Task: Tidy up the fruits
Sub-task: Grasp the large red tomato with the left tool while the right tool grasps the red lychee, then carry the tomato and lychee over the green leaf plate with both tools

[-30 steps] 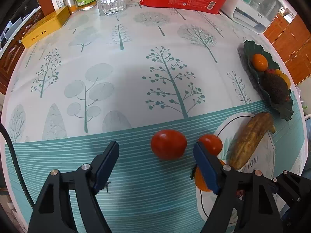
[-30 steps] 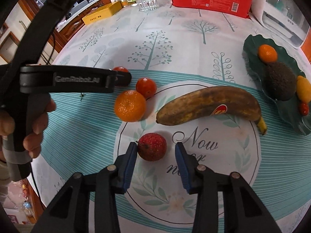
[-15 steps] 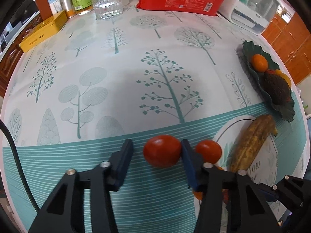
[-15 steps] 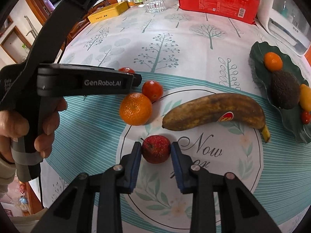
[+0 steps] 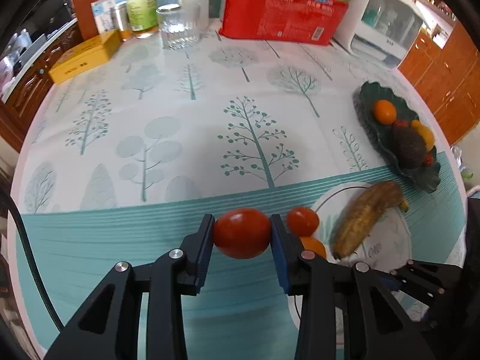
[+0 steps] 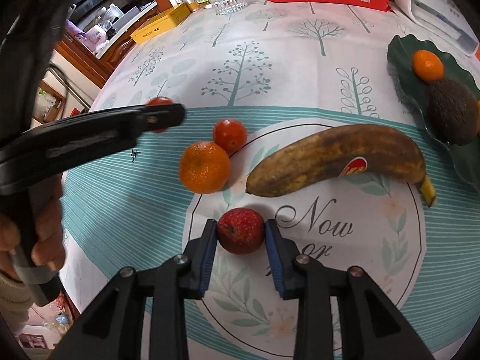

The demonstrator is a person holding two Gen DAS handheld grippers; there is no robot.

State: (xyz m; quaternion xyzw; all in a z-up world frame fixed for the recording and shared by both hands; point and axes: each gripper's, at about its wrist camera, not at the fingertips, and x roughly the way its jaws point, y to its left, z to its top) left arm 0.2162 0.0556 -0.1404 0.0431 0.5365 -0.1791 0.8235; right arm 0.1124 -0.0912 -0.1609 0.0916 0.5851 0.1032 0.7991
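My left gripper (image 5: 242, 234) is shut on a red tomato (image 5: 241, 232), held just above the tablecloth; it also shows in the right wrist view (image 6: 160, 102). My right gripper (image 6: 240, 232) is shut on a red lychee (image 6: 240, 230) on the cloth. Loose on the cloth lie a small tomato (image 6: 229, 134), an orange (image 6: 204, 167) and a brown banana (image 6: 336, 159). The dark green leaf plate (image 6: 399, 48) at the right holds an orange (image 6: 427, 64), an avocado (image 6: 450, 111) and small fruits.
At the table's far edge stand a yellow box (image 5: 87, 55), a glass (image 5: 179, 27), bottles (image 5: 141, 6), a red package (image 5: 282, 15) and a white appliance (image 5: 387, 30). The left gripper's arm (image 6: 90, 132) crosses the right wrist view at left.
Both grippers closed: the left onto the tomato, the right onto the lychee. The left gripper has lifted the tomato slightly.
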